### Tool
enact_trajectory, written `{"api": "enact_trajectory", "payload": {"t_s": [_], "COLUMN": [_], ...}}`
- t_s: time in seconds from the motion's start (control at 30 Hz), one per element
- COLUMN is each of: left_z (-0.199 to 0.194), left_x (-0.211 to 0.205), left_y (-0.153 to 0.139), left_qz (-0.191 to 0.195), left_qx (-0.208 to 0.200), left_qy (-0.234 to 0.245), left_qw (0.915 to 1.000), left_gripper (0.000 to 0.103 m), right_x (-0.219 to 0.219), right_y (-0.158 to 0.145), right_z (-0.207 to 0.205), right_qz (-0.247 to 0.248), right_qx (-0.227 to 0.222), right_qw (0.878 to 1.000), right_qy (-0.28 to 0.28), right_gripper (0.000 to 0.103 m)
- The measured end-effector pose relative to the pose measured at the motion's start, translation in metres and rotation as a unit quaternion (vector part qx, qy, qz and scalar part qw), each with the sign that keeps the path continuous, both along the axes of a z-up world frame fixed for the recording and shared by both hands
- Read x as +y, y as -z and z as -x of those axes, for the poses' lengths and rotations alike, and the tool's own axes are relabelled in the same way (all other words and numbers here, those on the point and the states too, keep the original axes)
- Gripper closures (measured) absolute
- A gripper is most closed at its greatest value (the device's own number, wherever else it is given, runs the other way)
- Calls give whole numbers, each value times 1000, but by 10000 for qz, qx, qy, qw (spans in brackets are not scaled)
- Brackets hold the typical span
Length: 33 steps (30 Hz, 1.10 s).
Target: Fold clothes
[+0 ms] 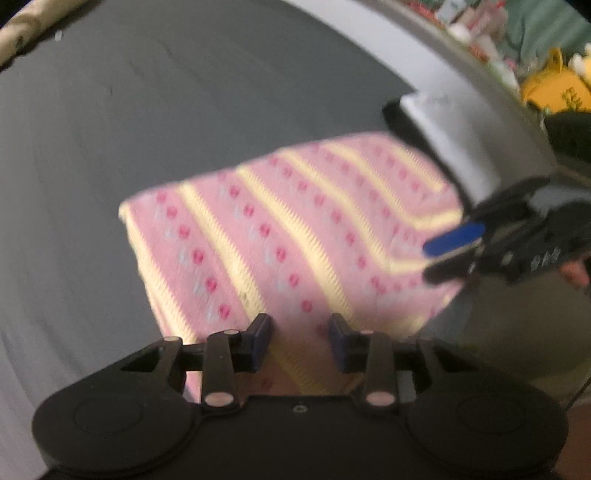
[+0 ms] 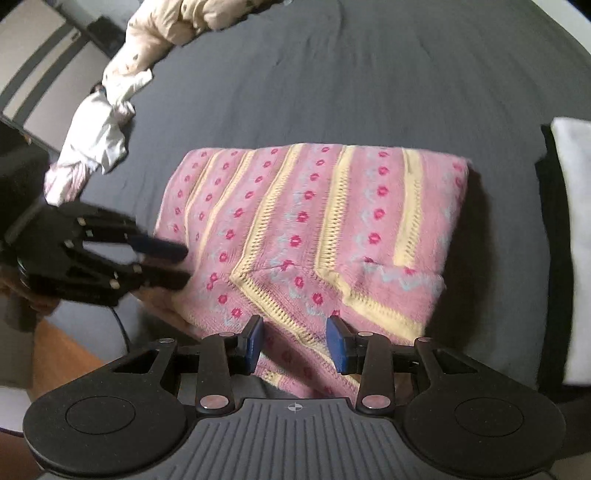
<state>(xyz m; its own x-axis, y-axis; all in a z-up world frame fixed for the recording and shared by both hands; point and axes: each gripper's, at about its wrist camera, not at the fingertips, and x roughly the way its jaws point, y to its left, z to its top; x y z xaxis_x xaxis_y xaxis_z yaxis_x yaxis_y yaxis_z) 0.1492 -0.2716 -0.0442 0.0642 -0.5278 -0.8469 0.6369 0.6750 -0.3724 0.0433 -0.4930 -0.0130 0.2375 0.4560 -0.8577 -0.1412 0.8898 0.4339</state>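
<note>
A pink knitted garment with yellow stripes and red dots lies folded into a rough rectangle on the dark grey bed. It shows blurred in the left wrist view. My right gripper is open over the garment's near edge, with fabric visible in the gap between its blue pads. It appears at the garment's right edge in the left wrist view. My left gripper is also open over the garment's near edge. It sits at the garment's left edge in the right wrist view.
A heap of white and cream clothes lies at the bed's upper left, with a cream quilt behind it. A white pillow lies to the right of the garment. Wooden floor shows past the bed edge. A yellow bag sits beyond.
</note>
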Motion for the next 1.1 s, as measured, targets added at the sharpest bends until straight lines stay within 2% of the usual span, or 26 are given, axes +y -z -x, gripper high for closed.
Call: {"api": "enact_trajectory", "payload": {"t_s": [0.07, 0.13, 0.2, 0.27, 0.33, 0.4, 0.47, 0.57, 0.67, 0.73, 0.83, 0.9, 1.1], "left_z": [-1, -2, -3, -9, -15, -20, -28, -38, -37, -35, -32, -30, -24], "left_x": [12, 16, 13, 10, 10, 19, 31, 50, 58, 58, 57, 56, 54], "left_y": [5, 6, 3, -4, -12, -21, -24, -19, -5, 0, 6, 10, 23], "left_qz": [119, 168, 117, 3, -78, -142, -196, -236, -416, -349, -214, -125, 144], "left_qx": [190, 203, 139, 241, 354, 433, 603, 938, 1123, 1183, 1264, 1317, 1477], "left_qy": [-167, -127, -1, -84, -311, -657, -1205, -1939, -2182, -2218, -2254, -2277, -2345], "left_qw": [9996, 9996, 9998, 9997, 9989, 9968, 9907, 9762, 9685, 9673, 9658, 9647, 9607], "left_gripper": [67, 67, 67, 67, 61, 43, 41, 40, 40, 40, 40, 40, 40], "right_x": [-1, -4, -7, -11, -16, -23, -36, -50, -59, -63, -73, -80, -99], "right_y": [2, 1, -2, -9, -19, -29, -35, -30, -16, -5, 12, 25, 41], "right_z": [7, 14, 15, 11, 7, 10, 8, 3, -6, -13, -20, -24, -37], "right_qz": [-45, -84, -129, -142, -132, -84, -53, 15, 161, 179, -42, -350, -1285], "right_qx": [-48, -103, -138, -105, -94, -253, -267, -133, 154, 337, 609, 853, 1171], "right_qw": [10000, 9999, 9998, 9996, 9991, 9976, 9948, 9915, 9922, 9930, 9935, 9913, 9812], "right_qy": [25, 50, 89, 208, 383, 642, 985, 1294, 1226, 1114, 956, 935, 835], "right_gripper": [65, 65, 65, 65, 64, 58, 40, 39, 39, 39, 39, 39, 39]}}
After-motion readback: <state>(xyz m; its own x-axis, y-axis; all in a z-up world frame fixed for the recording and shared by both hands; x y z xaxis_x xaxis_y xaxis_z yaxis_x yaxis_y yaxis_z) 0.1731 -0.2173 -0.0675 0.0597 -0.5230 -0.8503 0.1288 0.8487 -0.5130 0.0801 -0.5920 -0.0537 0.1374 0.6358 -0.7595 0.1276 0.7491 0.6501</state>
